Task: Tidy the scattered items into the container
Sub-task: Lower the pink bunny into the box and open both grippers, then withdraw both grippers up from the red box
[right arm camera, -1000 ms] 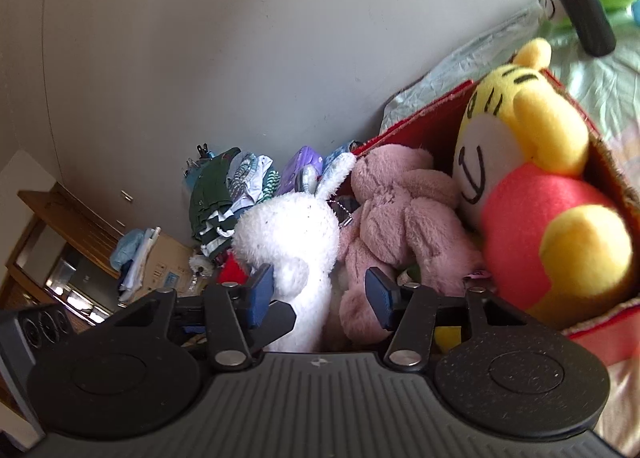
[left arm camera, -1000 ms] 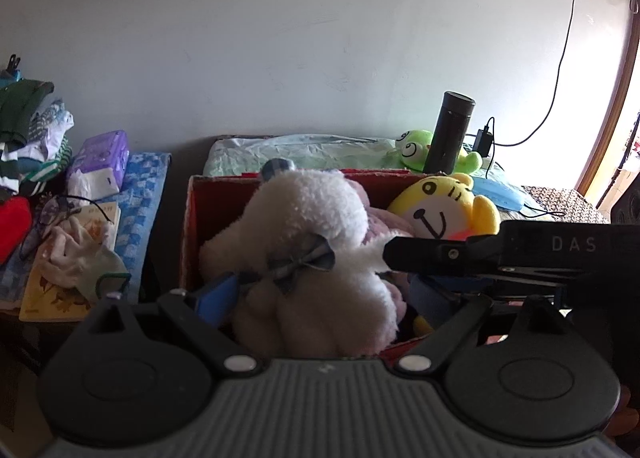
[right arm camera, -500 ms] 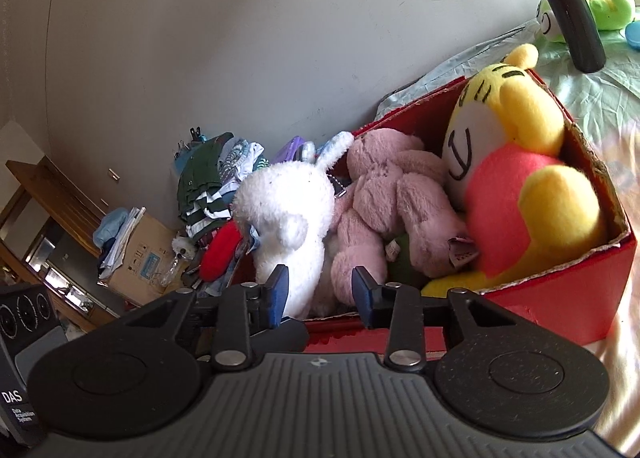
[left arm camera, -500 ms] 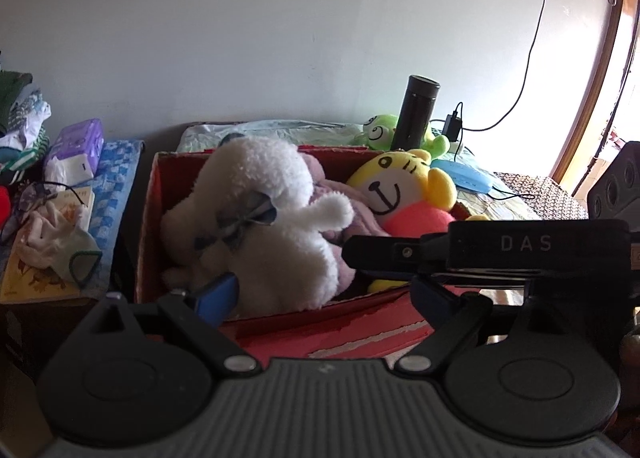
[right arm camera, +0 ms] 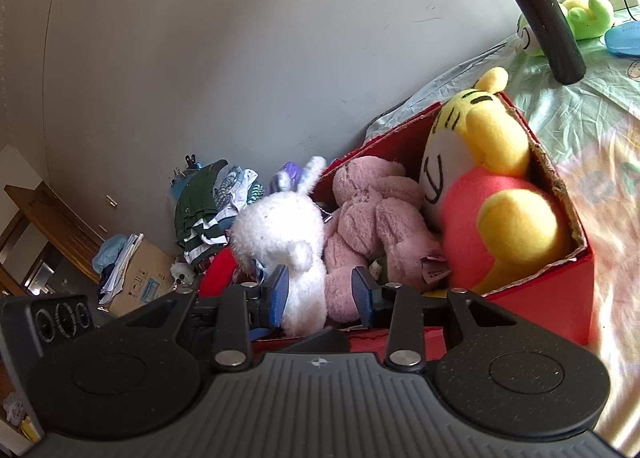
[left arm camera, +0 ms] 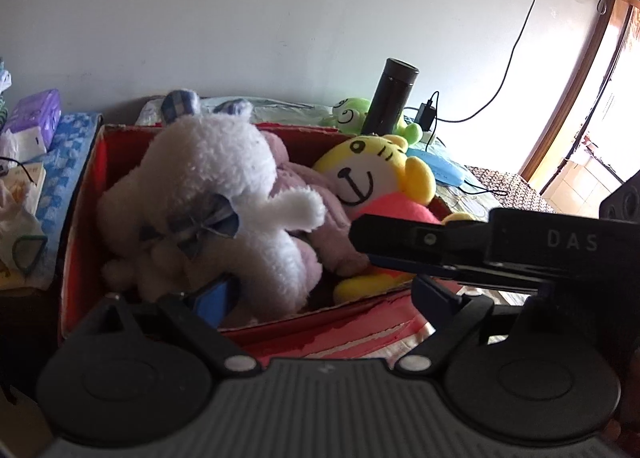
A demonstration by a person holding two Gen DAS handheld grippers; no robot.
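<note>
Right wrist view: right hand-held gripper (right arm camera: 320, 292) has just narrowed, part-open, gripping nothing.
Left hand-held gripper (left arm camera: 320, 294): wide open, empty.
White rabbit plush (right arm camera: 286, 242): light, soft (grasp its body).

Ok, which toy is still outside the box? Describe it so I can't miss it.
Look past the red box on the bed to the wall side, where a tall black flask stands. Right beside it lies a small green frog toy. It is the only bright green plush; the white, pink and yellow ones all sit in the box.

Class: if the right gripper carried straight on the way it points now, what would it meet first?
Most likely the white plush rabbit in the red box, seen between the right gripper fingers; depth is uncertain.
</note>
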